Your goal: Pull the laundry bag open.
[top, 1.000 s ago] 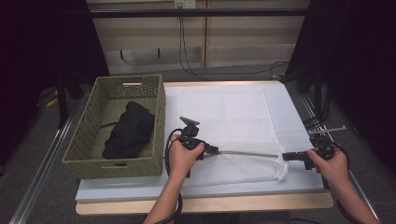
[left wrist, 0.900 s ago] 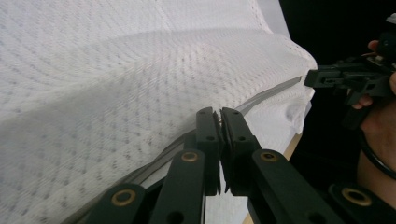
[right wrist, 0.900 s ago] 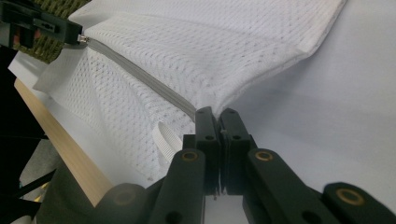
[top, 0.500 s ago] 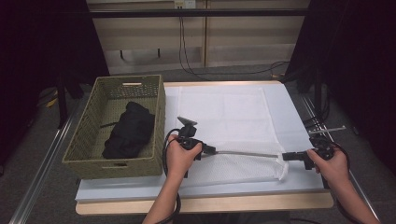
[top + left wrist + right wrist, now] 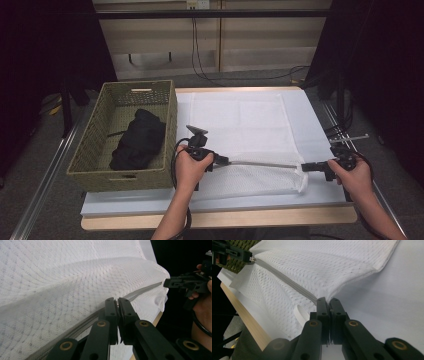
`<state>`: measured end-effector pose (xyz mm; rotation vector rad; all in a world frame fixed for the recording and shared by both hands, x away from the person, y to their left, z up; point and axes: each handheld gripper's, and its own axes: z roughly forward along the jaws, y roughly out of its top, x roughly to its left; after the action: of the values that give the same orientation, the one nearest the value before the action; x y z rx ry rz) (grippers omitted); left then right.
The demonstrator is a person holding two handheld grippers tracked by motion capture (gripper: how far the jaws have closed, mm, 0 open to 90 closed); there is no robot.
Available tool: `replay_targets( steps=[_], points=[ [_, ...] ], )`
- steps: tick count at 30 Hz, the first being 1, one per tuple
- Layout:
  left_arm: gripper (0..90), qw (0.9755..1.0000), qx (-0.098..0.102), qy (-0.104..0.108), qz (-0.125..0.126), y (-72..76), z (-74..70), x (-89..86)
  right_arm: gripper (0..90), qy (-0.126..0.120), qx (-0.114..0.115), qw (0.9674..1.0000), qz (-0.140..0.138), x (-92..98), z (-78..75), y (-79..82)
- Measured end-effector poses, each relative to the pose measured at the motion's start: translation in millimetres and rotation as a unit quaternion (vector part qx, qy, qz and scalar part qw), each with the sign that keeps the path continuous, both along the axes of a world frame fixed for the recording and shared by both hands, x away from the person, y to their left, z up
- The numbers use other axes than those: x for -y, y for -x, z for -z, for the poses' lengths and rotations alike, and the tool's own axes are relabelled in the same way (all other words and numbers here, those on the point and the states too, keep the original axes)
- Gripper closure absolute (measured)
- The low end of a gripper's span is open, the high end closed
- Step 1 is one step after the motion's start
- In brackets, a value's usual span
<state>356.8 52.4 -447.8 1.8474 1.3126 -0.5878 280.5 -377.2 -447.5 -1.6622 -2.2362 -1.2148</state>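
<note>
A white mesh bag [image 5: 250,125] lies flat on the table, its near edge lifted and stretched between both grippers. Along that edge runs a grey zipper [image 5: 262,164]. My left gripper [image 5: 223,161] is shut on the zipper's left end, where a small metal pull [image 5: 251,259] shows at its tips. The left gripper view has the jaws [image 5: 117,300] closed together at the zipper [image 5: 145,291]. My right gripper [image 5: 306,167] is shut on the bag's right corner, pinching the mesh [image 5: 329,300] where the zipper [image 5: 284,280] ends. A white loop [image 5: 300,312] hangs below.
A woven basket [image 5: 170,115] stands at the table's left with a black garment [image 5: 137,137] inside. A white cover [image 5: 320,125] lies under the bag. The wooden front edge [image 5: 225,217] runs close to the hands. Cables trail on the floor behind.
My left gripper has shifted slightly to the left along the zipper line. The right gripper has stayed where it was.
</note>
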Motion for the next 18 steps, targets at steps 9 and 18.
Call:
replay_targets(
  steps=[9, 18],
  points=[
    [87.0, 1.0, 0.003, -0.004, -0.007, 0.9, -2.1, -4.3, 88.5, 0.0, 0.001, 1.0, 0.002, 0.6, 1.3, -0.1],
    [86.9, 1.0, -0.002, 0.001, -0.007, 1.5, -5.0, -7.2, 88.5, -0.002, -0.001, 1.0, 0.002, -0.4, 1.0, 0.0]
  ],
)
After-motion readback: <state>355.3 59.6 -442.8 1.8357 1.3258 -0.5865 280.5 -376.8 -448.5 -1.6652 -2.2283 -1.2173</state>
